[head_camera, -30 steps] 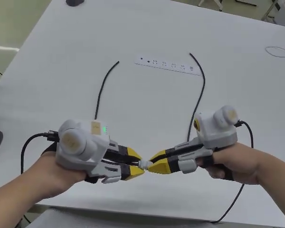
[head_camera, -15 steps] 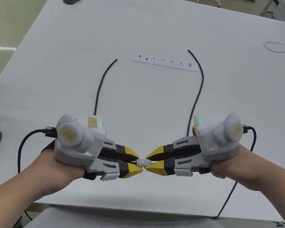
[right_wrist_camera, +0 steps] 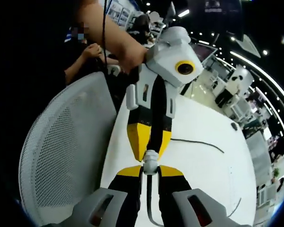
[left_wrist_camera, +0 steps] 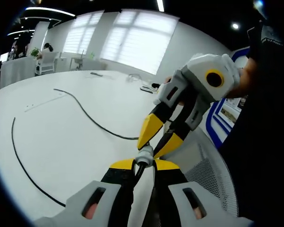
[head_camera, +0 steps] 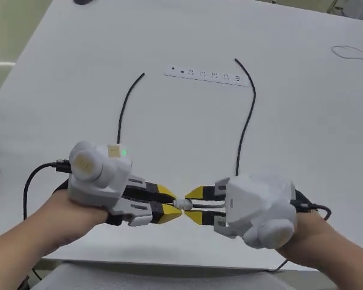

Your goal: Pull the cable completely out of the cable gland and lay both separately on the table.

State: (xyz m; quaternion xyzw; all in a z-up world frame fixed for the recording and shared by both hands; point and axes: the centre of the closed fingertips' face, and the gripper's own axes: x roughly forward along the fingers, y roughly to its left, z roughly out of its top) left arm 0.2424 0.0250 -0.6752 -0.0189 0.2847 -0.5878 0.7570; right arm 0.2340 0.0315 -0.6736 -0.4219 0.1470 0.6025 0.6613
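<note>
— Grey cable gland (head_camera: 183, 205), head view, sits between left gripper (head_camera: 172, 205) and right gripper (head_camera: 195, 206), nose to nose, level, over the table's (head_camera: 181, 121) near edge. Advice?
— Pull straight apart, no twist. Left gripper view: left jaws pinch the cable (left_wrist_camera: 87, 116) at the gland.
— Right gripper view?
— Right jaws clamp the gland; cable trails between them.

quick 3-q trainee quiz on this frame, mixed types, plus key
1. True or false: the small white plastic cable gland lies on the white table.
2. What lies at the table's far side? A) long white power strip B) red toolbox C) glass jar
3. Fill in: ___ loose thin black cables lie nearer than that strip.
Key: 1 false, left hand-held gripper and right hand-held gripper pinch it in mid-air; 2 A; 3 two.
</note>
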